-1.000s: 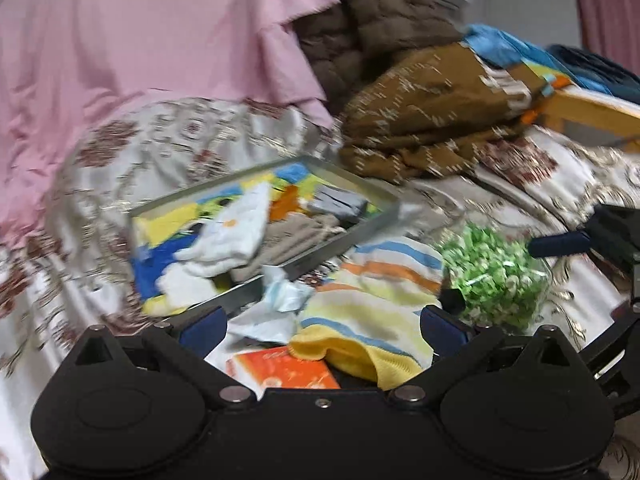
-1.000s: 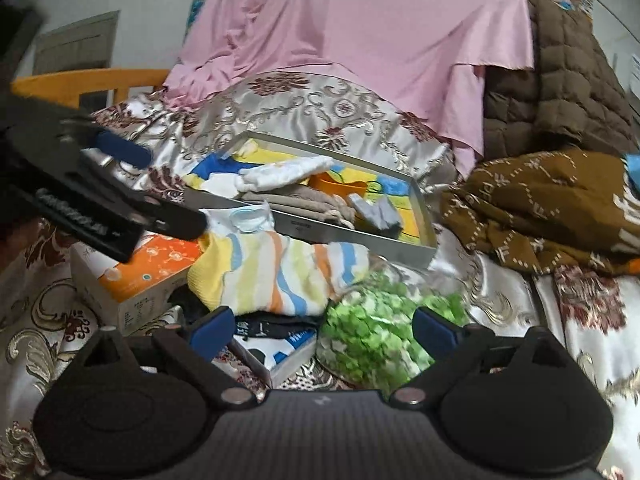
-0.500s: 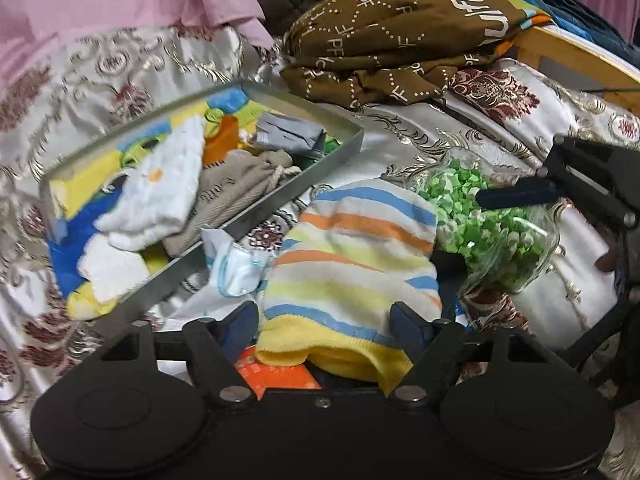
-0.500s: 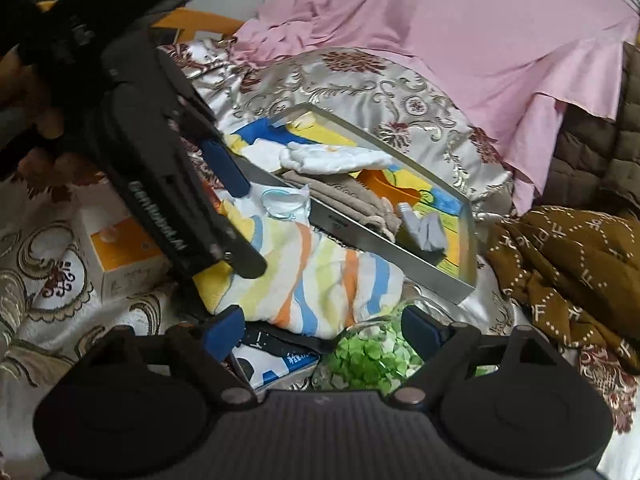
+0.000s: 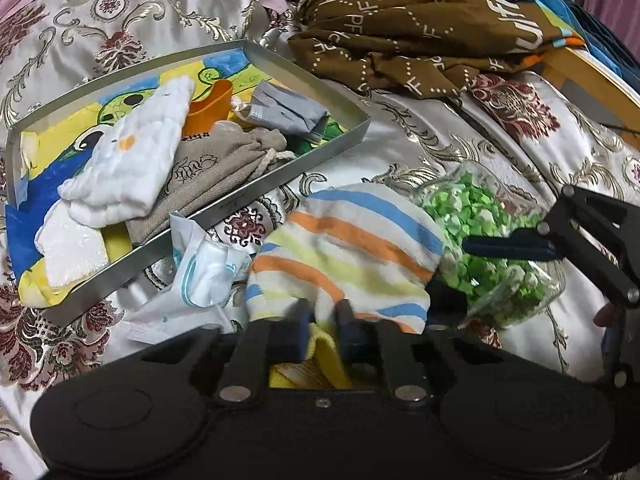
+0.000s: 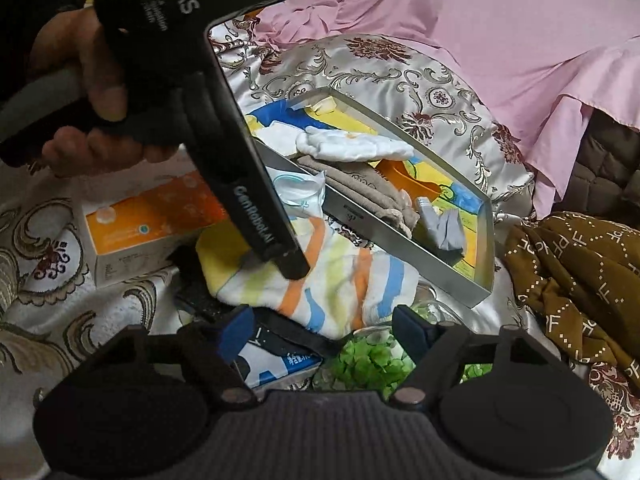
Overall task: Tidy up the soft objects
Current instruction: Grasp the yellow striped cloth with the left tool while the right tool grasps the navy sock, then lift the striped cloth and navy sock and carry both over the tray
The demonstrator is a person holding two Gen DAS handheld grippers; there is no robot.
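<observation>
I'm working over a patterned satin bedspread (image 5: 420, 128), with a brown printed garment (image 5: 420, 28) heaped at the far side and a pink sheet (image 6: 500, 28) draped behind. On the spread sits the metal tray (image 5: 316, 160), already carrying a white cloth (image 5: 132, 168), a beige drawstring pouch (image 5: 216, 176), a grey folded piece (image 5: 288, 112) and something orange.

Just beside the tray's near wall lies the striped cloth (image 5: 352, 252), bunched on top of an orange tissue box (image 6: 152, 220) and some dark items I can't identify. Touching its right edge is a clear bag of green bits (image 5: 492, 248). A crumpled white-and-blue wrapper (image 5: 204, 264) sits between the cloth and the tray.

My left gripper (image 5: 322, 330) has its fingers drawn narrow onto the yellow hem of the striped cloth, so I judge I have a pinch of it. My right gripper (image 6: 320, 332) stands wide, holding nothing, low over the green bag.

What worries me: the pinch is only on the hem (a thin fold, easily slipped), so a quick lift could drop it short of the tray. The cloth could also drag the wrapper or tug the green bag with it. And the two tools are close together, so a careless swing could knock one against the other.
</observation>
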